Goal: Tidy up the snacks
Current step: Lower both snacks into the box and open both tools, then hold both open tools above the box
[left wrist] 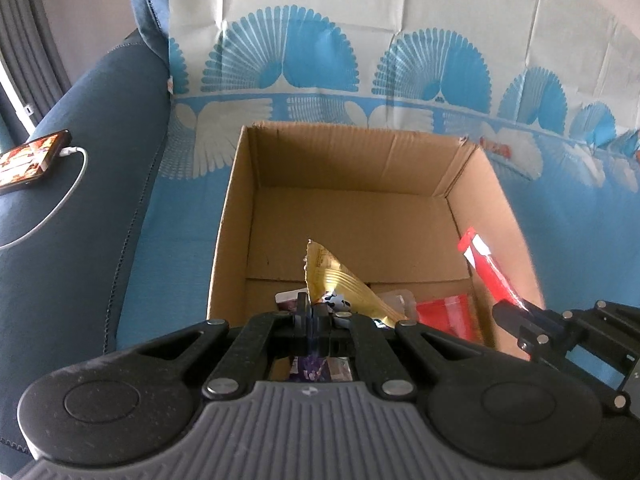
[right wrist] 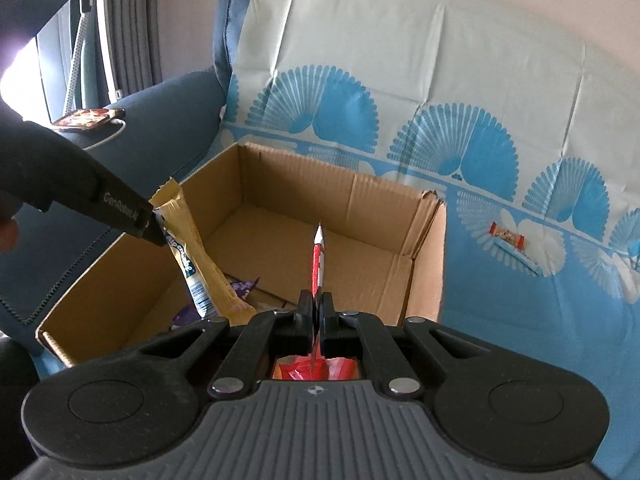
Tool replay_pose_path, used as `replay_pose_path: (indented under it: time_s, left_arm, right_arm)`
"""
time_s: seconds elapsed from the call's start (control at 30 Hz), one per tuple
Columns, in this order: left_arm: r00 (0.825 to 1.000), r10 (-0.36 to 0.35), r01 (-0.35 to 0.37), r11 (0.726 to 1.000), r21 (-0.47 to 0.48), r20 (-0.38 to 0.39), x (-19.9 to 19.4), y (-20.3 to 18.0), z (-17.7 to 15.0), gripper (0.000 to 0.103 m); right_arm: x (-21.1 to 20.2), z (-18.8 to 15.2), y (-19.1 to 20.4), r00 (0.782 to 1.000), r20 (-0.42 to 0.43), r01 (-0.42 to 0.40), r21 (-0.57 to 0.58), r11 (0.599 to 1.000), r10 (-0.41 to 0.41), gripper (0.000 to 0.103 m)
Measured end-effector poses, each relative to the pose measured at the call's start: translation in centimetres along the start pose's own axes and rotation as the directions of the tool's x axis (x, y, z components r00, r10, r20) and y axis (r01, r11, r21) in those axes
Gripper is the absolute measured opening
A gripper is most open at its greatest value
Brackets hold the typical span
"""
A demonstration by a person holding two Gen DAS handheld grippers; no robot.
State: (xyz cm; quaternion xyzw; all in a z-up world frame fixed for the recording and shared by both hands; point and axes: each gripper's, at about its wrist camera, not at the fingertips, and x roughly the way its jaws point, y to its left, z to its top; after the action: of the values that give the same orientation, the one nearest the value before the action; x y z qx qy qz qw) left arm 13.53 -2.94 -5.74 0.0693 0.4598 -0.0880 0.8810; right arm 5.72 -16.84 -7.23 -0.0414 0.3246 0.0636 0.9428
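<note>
An open cardboard box [left wrist: 352,156] [right wrist: 428,248] stands on a sofa covered with a blue-and-white cloth. My left gripper [left wrist: 311,312] [right wrist: 154,226] is shut on a gold snack packet [left wrist: 340,280] [right wrist: 192,248], held over the box's near left part. My right gripper [right wrist: 316,308] [left wrist: 508,312] is shut on a red-and-white snack packet [right wrist: 318,260] [left wrist: 486,264], held edge-on over the box's right side. Inside the box lie a red packet [left wrist: 444,312] and purple wrappers [right wrist: 240,284].
A small red-and-white snack [right wrist: 508,236] [left wrist: 496,148] lies on the cloth right of the box. A phone [left wrist: 28,160] [right wrist: 90,118] with a white cable lies on the sofa's dark blue armrest at the left. The sofa back rises behind the box.
</note>
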Motion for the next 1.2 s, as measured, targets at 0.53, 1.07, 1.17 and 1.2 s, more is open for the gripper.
replay_pose_path:
  time_s: [0.53, 1.07, 1.17, 1.2]
  left_arm:
    - [0.986, 0.129, -0.139, 0.985, 0.102, 0.103, -4.3, 0.1, -2.3, 0.103]
    - [0.982, 0.153, -0.153, 0.988, -0.014, 0.108, -12.9, -0.4, -9.4, 0.103]
    - [0.977, 0.161, -0.162, 0.987, -0.005, 0.138, -14.2, -0.9, -9.9, 0.103]
    - [0.976, 0.162, -0.163, 0.987, -0.005, 0.146, -14.5, -1.0, -10.0, 0.103]
  right_arm:
    - [-2.8, -0.6, -0.9, 1.000, 0.007, 0.021, 0.071, 0.997, -0.022, 0.087]
    - [-12.7, -3.2, 3.8, 0.996, 0.091, -0.001, 0.063, 0.998, -0.005, 0.100]
    - [-14.1, -3.5, 3.9, 0.993, 0.116, 0.010, 0.065, 0.998, -0.017, 0.100]
    - [-14.5, -3.7, 3.9, 0.992, 0.125, 0.010, 0.069, 0.998, -0.018, 0.100]
